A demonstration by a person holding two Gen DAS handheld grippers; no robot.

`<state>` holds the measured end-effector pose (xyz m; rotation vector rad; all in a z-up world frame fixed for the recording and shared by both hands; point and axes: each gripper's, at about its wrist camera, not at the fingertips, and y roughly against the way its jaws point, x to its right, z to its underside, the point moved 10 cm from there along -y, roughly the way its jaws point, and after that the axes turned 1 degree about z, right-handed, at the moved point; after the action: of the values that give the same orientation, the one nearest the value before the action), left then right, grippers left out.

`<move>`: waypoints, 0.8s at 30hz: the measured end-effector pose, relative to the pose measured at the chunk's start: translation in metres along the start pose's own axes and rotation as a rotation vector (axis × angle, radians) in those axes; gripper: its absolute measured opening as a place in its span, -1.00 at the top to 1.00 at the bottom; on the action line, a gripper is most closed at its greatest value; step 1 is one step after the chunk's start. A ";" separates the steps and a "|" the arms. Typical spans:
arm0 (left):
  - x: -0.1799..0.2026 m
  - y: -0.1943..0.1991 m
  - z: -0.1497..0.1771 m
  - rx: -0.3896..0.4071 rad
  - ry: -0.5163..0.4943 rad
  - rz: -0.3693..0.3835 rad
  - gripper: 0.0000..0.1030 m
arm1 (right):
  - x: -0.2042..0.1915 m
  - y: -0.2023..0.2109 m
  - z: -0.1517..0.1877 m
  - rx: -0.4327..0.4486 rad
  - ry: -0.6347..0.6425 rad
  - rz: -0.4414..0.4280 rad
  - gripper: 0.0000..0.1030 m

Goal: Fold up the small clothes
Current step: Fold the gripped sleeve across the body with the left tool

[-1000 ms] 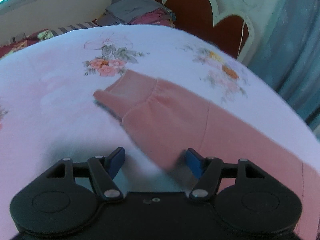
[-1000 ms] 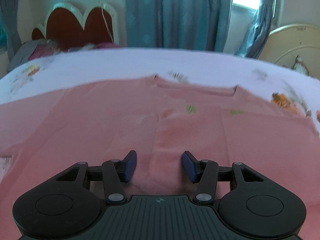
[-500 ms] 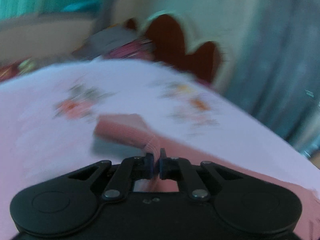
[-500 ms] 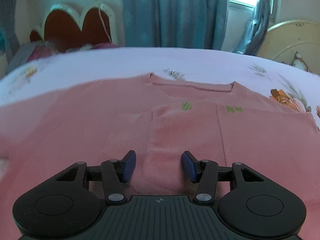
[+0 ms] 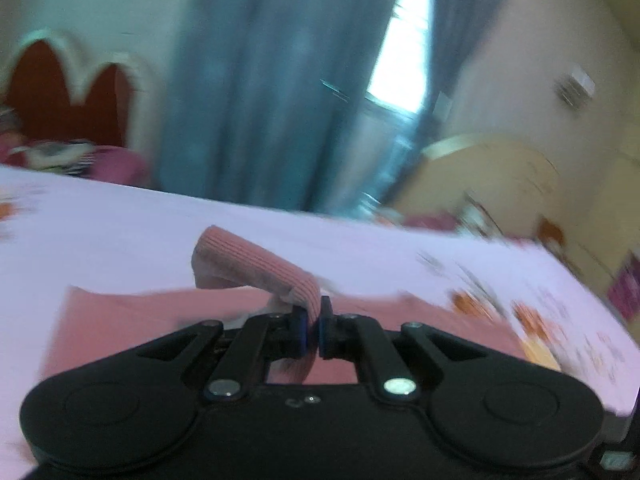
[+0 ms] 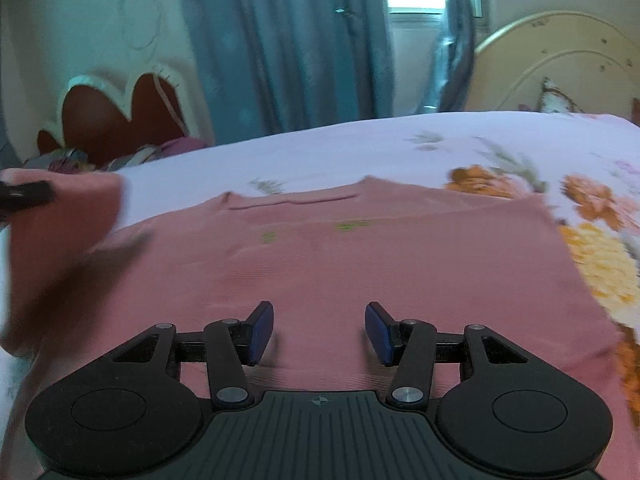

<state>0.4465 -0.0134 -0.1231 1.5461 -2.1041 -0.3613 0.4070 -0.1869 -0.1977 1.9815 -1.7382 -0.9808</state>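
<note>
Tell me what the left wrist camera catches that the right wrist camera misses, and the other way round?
Only the left view shows the left hand-held gripper pinched shut on the ribbed sleeve cuff, lifted off the bed. Only the right view shows the open right hand-held gripper over the sweater body, its neckline and small green marks. Both show the pink sweater, the floral bedsheet and blue curtains.

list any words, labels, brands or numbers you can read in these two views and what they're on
No readable text in either view.
Right claw body: a small crosshair mark only, no letters.
Pink sweater: small green marks on the chest, too blurred to read.
Wall plate in the left view: blurred, nothing legible.
</note>
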 end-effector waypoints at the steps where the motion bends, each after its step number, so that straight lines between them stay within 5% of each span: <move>1: 0.021 -0.014 0.010 -0.027 -0.030 0.023 0.90 | 0.010 0.004 0.000 0.001 -0.010 0.009 0.02; 5: 0.071 -0.057 0.063 -0.174 -0.178 0.053 0.71 | 0.040 0.016 0.004 -0.007 -0.049 0.025 0.02; 9: 0.087 -0.060 0.097 -0.266 -0.277 0.055 0.43 | 0.051 0.024 0.006 -0.015 -0.060 -0.001 0.01; 12: 0.073 -0.040 0.093 -0.210 -0.307 0.010 -0.27 | 0.047 0.026 0.004 -0.018 -0.075 -0.044 0.01; 15: 0.047 -0.012 0.089 -0.153 -0.313 -0.073 -0.30 | 0.033 0.019 0.003 -0.035 -0.077 -0.095 0.01; 24: -0.075 0.052 0.102 -0.153 -0.241 -0.426 -0.29 | 0.001 -0.024 0.011 -0.140 -0.124 -0.142 0.02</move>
<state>0.3665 0.0660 -0.2012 1.9303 -1.8449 -0.8754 0.4167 -0.1814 -0.2214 2.0141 -1.5589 -1.2618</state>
